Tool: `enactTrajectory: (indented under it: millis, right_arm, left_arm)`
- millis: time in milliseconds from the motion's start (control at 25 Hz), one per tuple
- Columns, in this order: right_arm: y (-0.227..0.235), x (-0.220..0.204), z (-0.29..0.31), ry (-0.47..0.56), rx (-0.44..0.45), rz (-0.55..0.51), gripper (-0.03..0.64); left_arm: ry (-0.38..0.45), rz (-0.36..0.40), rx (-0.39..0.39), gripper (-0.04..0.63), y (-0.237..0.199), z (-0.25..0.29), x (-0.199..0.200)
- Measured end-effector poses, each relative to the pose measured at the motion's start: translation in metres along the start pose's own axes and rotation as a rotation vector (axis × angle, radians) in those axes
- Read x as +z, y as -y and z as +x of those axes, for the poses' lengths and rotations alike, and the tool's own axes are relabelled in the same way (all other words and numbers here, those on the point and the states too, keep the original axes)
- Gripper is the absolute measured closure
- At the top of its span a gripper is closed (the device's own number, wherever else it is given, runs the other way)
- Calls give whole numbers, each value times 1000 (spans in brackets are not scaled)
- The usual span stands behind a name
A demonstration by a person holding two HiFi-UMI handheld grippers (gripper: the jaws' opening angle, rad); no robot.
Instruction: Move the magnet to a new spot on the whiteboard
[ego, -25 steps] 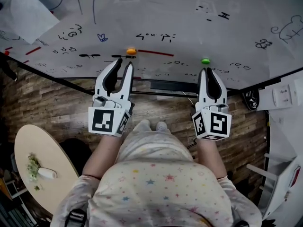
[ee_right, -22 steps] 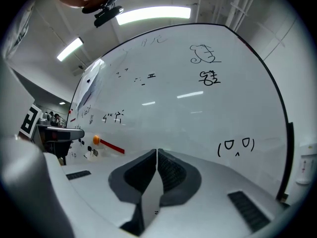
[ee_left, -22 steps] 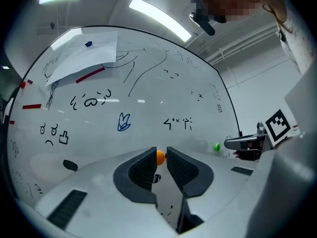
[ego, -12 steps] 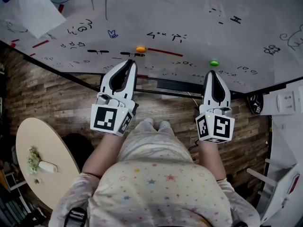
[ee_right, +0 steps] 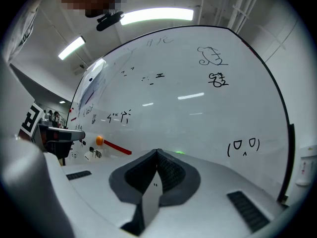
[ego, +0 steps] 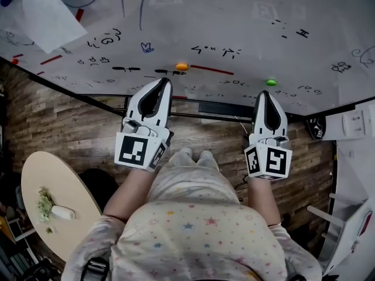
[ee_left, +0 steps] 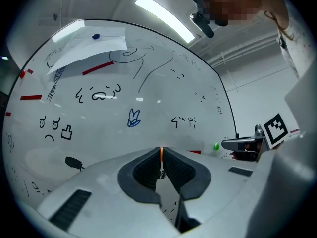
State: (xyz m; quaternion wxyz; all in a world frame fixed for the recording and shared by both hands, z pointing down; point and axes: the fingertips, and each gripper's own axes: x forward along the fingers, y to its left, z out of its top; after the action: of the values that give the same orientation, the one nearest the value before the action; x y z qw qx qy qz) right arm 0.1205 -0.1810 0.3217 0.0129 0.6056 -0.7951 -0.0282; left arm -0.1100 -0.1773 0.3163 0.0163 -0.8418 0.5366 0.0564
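Both closed: left claw (ego: 166, 82); right claw (ego: 266, 93).

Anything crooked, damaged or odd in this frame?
Only the sheet of paper at the upper left of the whiteboard. It hangs tilted under a single blue magnet, and in the left gripper view its lower edge seems to lift off the board. Nothing looks spilled or broken.
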Motion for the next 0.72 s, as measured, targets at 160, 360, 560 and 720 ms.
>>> enactTrajectory:
  millis: [160, 360, 560, 720]
  right_arm:
    - [-5, 0, -2, 7, -14, -8, 617]
    - [-12, -2, -4, 13, -23, -17, 617]
    - [-14, -1, -6, 19, -43, -12, 617]
    - [-13, 1, -7, 25, -62, -11, 617]
  left_arm:
    - [3, 2, -16, 572, -4, -1, -3]
    - [6, 1, -35, 572, -8, -3, -9]
    - [14, -6, -45, 572, -11, -3, -10]
    - [23, -6, -53, 572, -12, -2, -11]
